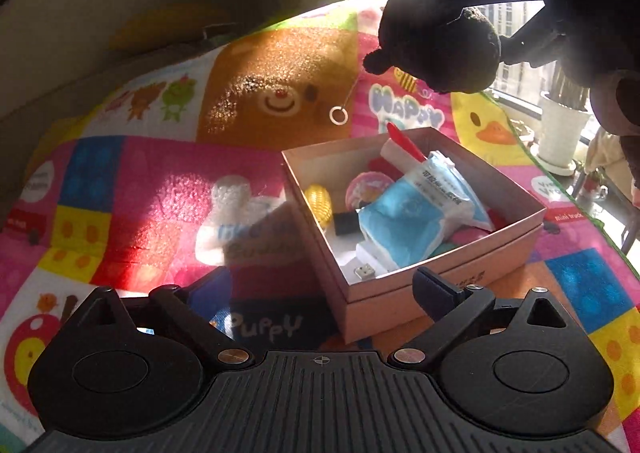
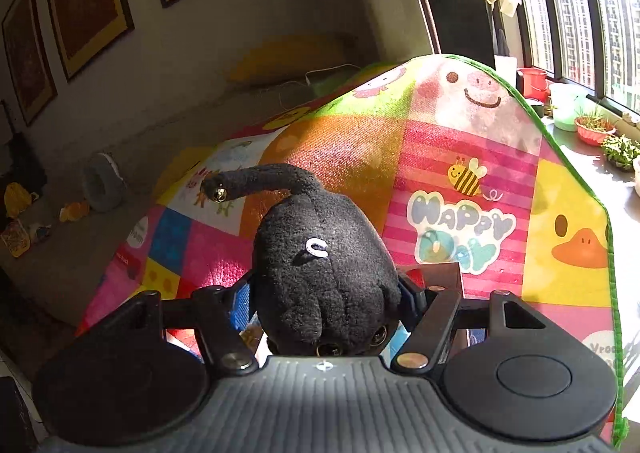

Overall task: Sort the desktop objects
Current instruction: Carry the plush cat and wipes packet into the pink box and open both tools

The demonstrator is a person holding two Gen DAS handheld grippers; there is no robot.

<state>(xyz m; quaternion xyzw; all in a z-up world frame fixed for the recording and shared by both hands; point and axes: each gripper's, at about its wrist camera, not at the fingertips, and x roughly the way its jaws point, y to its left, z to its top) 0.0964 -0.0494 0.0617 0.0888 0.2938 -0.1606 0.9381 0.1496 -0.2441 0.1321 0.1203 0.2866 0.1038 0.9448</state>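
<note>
One pink box [image 1: 448,285], one black plush toy [image 2: 324,277], one cartoon-printed mat [image 2: 440,157] (box contents too jumbled to count).

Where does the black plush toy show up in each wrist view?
Left wrist view: black plush toy hangs at upper right, above the open box, backlit by the window.
Right wrist view: it fills the lower centre, clamped in the right gripper, tail curling up-left.
Shared landmark: the "Happy Day" lettering on the colourful mat.

My left gripper [image 1: 324,289] and right gripper [image 2: 324,305] are matte black, with ribbed grey bases, round discs, silver screws, and blue pads [image 2: 240,309] on the right one.
</note>
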